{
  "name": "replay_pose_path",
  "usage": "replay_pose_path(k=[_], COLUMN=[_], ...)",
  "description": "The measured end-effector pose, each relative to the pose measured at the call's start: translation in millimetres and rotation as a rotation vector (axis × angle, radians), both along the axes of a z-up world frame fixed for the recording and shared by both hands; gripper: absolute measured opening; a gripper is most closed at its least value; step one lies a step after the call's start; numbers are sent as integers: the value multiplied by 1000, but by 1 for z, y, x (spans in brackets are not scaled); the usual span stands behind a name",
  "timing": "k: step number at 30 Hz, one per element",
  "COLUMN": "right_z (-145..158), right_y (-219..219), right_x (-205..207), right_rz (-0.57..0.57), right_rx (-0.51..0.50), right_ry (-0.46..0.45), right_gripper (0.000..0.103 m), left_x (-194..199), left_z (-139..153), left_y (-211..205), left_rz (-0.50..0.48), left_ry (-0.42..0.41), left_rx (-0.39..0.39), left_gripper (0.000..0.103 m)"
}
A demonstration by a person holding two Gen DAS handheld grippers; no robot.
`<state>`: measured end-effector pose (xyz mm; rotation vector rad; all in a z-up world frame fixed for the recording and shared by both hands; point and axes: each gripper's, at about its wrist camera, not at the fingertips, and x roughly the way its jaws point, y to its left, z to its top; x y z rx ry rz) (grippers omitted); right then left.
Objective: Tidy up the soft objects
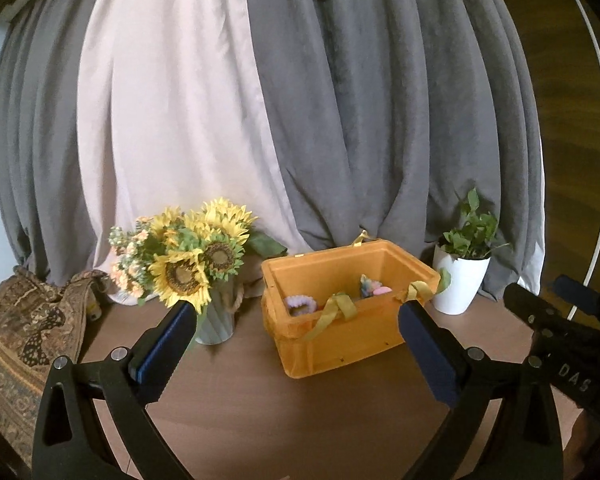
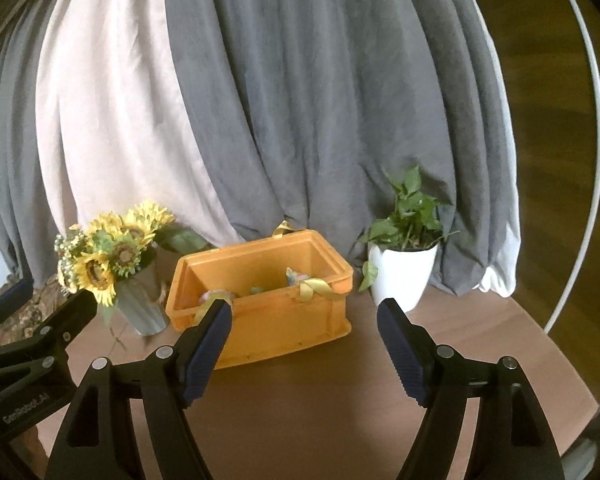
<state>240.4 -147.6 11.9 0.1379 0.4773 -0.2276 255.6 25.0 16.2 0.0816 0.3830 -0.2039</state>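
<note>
Soft objects (image 1: 300, 306) lie low inside an orange crate (image 1: 340, 340) on the brown table (image 1: 260, 400): a lilac fuzzy ring at its left end, pastel pieces (image 1: 374, 286) toward the right. Nearest the cameras, the left hand-held gripper (image 1: 296, 322) hangs above the table with its jaws spread wide and nothing between them, aimed at the crate. The right hand-held gripper (image 2: 304, 320) sits just to its right, likewise wide open and empty, level with the crate's front wall. Each one shows at the edge of the other's view. Yellow ribbons (image 1: 334, 312) drape over the crate's front rim. The crate's long axis runs left to right, turned slightly so its right end lies farther back. Left of it stands a ribbed vase of sunflowers (image 1: 196, 256); a patterned cloth (image 1: 24, 328) is bunched at the table's left edge. Right of the crate stands a white pot with a green plant (image 1: 462, 276). Behind hang grey curtains (image 1: 380, 120) and a pale one (image 1: 160, 120).
</note>
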Motion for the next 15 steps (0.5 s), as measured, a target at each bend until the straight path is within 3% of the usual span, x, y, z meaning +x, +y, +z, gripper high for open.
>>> replay_pose_path(k=[15], right_z=[16], right_y=[-9], right_x=[-101], right_rz=[39], right_rx=[5], right_ry=[-47], right_gripper=[80], left_x=[-112], left_z=[8], left_y=[3], left_rz=[48], left_ry=[-20], left_rx=[-9], left_gripper=[103])
